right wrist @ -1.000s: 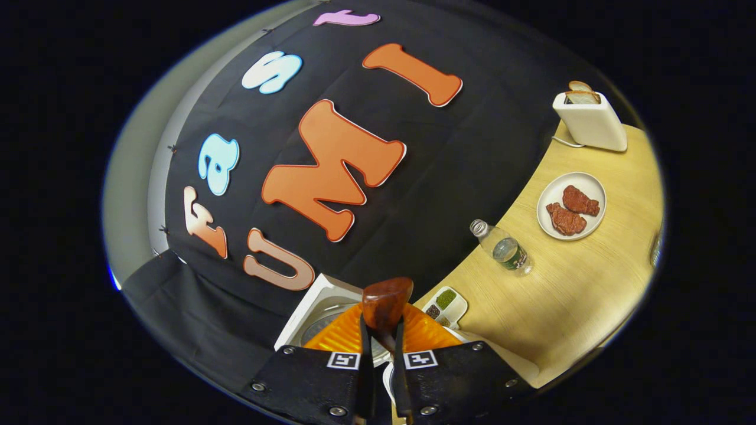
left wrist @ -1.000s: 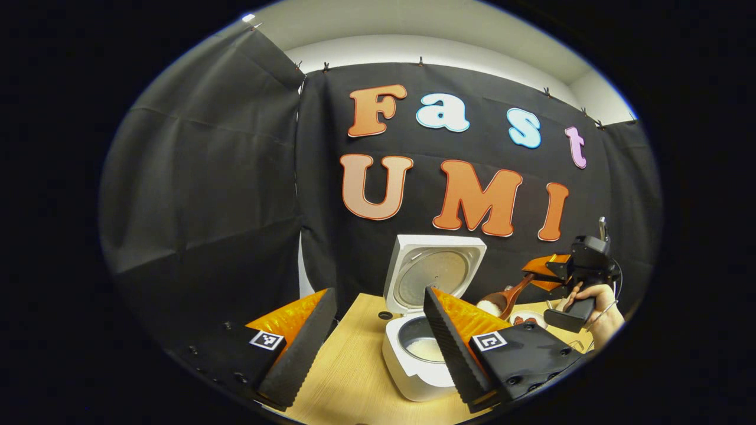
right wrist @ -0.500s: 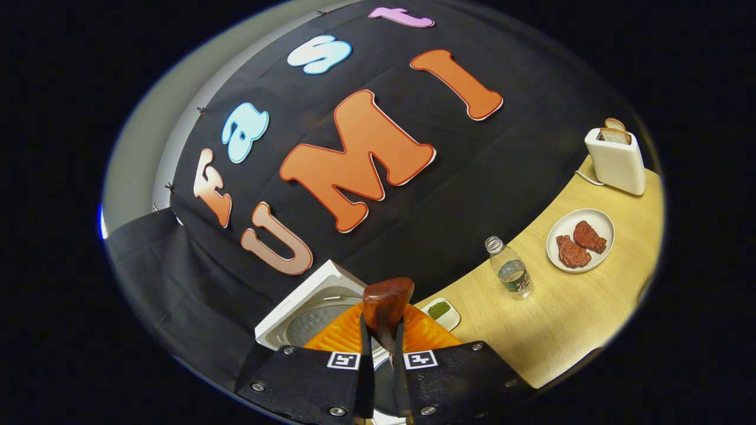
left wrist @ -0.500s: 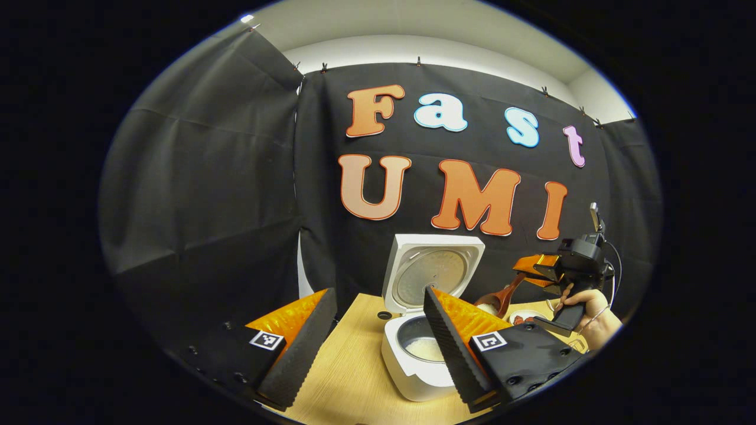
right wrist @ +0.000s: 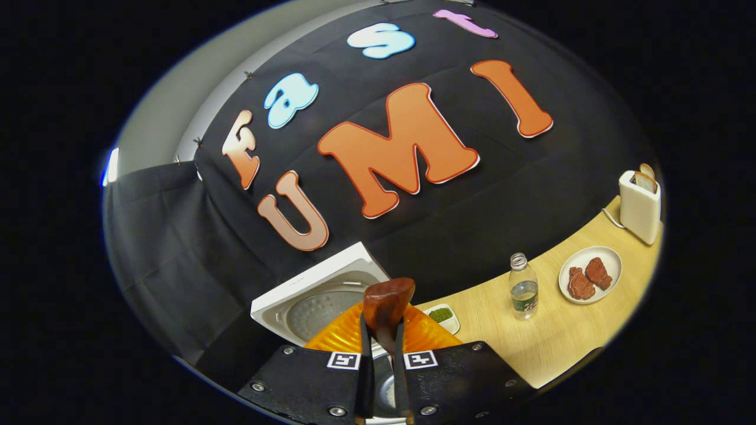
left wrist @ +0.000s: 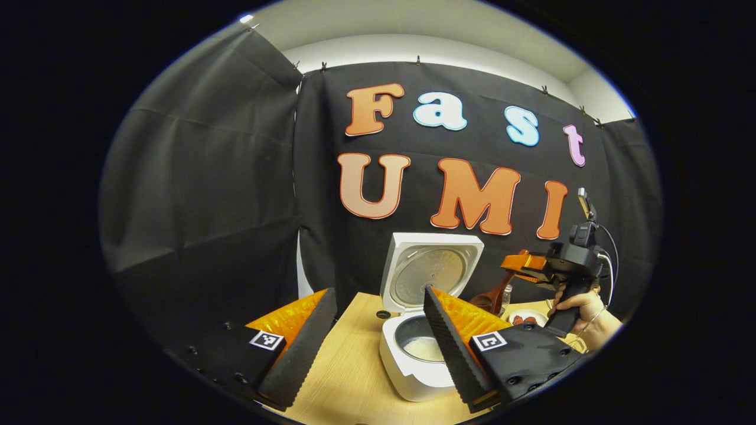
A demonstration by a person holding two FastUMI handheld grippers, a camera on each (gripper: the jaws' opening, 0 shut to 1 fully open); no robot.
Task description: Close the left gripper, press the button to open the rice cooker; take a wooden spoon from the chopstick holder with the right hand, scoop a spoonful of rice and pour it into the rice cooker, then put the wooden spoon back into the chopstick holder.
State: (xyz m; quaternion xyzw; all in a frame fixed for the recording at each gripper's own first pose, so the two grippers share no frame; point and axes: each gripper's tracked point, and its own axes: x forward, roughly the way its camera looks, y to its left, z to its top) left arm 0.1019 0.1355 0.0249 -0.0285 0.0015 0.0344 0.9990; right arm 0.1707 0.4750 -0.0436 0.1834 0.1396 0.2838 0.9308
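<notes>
The white rice cooker (left wrist: 407, 372) stands on the wooden table with its lid (left wrist: 434, 268) up and white rice (left wrist: 424, 349) in the pot. My left gripper (left wrist: 377, 295) hovers in front of it, open and holding nothing. To the right, above the table, a hand (left wrist: 582, 307) holds my right gripper (left wrist: 512, 264), shut on the handle of the wooden spoon (left wrist: 489, 301), whose dark bowl hangs low beside the cooker. In the right gripper view, my right gripper (right wrist: 381, 323) clamps the spoon (right wrist: 387, 298) over the raised lid (right wrist: 319, 292).
On the table (right wrist: 561, 336) to the right stand a small seasoning dish (right wrist: 443, 316), a water bottle (right wrist: 523, 286), a plate (right wrist: 609, 260) with two pieces of meat and a white toaster (right wrist: 638, 206). Black cloth walls close the back and left.
The right gripper has risen and turned toward level, with the spoon still in it. The heap of white rice seen on the spoon earlier no longer shows. The left gripper has stayed put.
</notes>
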